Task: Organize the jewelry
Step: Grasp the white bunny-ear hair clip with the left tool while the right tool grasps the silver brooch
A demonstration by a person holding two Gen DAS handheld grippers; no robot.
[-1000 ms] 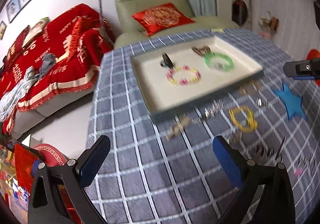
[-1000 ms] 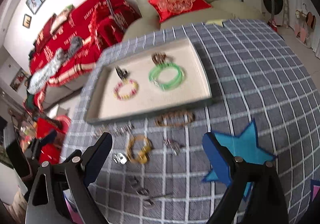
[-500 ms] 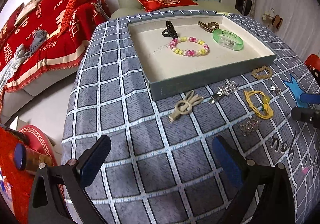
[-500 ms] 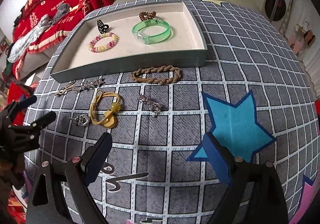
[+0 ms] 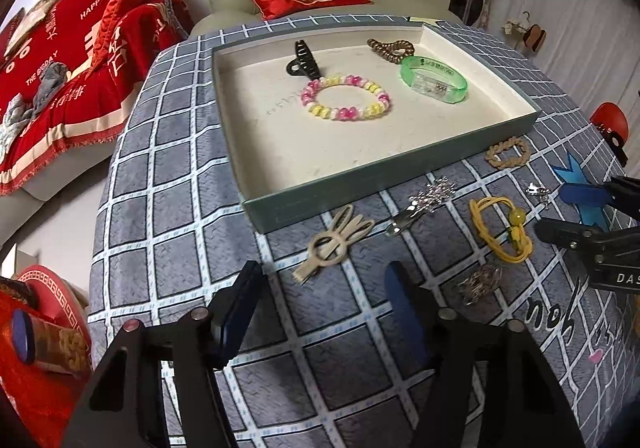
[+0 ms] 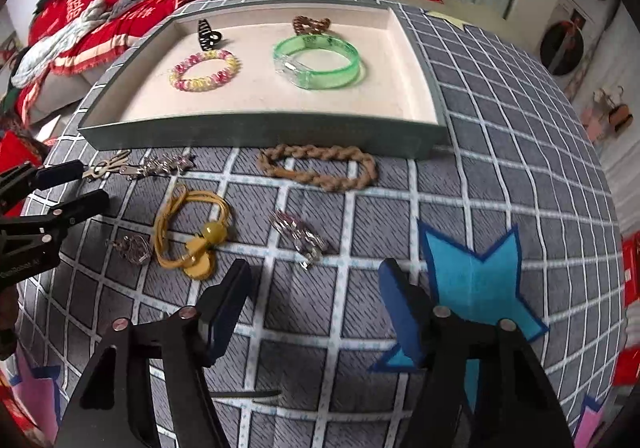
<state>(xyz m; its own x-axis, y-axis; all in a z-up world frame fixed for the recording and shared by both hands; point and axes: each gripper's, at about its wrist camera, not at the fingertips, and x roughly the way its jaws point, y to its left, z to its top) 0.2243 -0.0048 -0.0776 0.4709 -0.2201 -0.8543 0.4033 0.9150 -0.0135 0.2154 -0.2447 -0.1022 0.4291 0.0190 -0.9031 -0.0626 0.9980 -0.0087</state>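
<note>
Left wrist view: the left tool (image 5: pixel 320 312) hangs low over the grey checked table (image 5: pixel 168 184) with its blue-padded fingers spread apart and nothing between them. Just ahead of its tips, slightly left of centre, lies the cream bow-shaped hair clip (image 5: pixel 334 242); beyond that is the near wall of the shallow grey-green tray with a cream lining (image 5: pixel 360 184). Ahead and to the right lie a silver sparkly barrette (image 5: pixel 424 202) and a yellow cord hair tie with a bead (image 5: pixel 504 228). The right tool (image 5: pixel 560 212) enters from the far right edge, fingers parted, tips close to the yellow tie. Inside the tray sit a black claw clip (image 5: pixel 302 60), a pink-and-yellow beaded bracelet (image 5: pixel 346 98), a translucent green bangle (image 5: pixel 434 80) and a brown coiled band (image 5: pixel 390 47).

The cream clip looks like the left tool's likely pick: best to come straight down astride its narrow stem (the flat loops offer little to pinch) and lift clear of the tray wall before moving over it.

Right wrist view: the right tool (image 6: pixel 316 300) is likewise unclenched and empty. A small silver chain piece (image 6: pixel 298 234) lies just ahead between its fingers, the yellow tie ahead-left, a braided tan rope bracelet (image 6: pixel 320 166) further ahead against the tray. The left tool shows at the far left edge.

A small silver item beside the yellow tie is too blurred to identify, and both tools' bodies are cut off at the frame.
</note>
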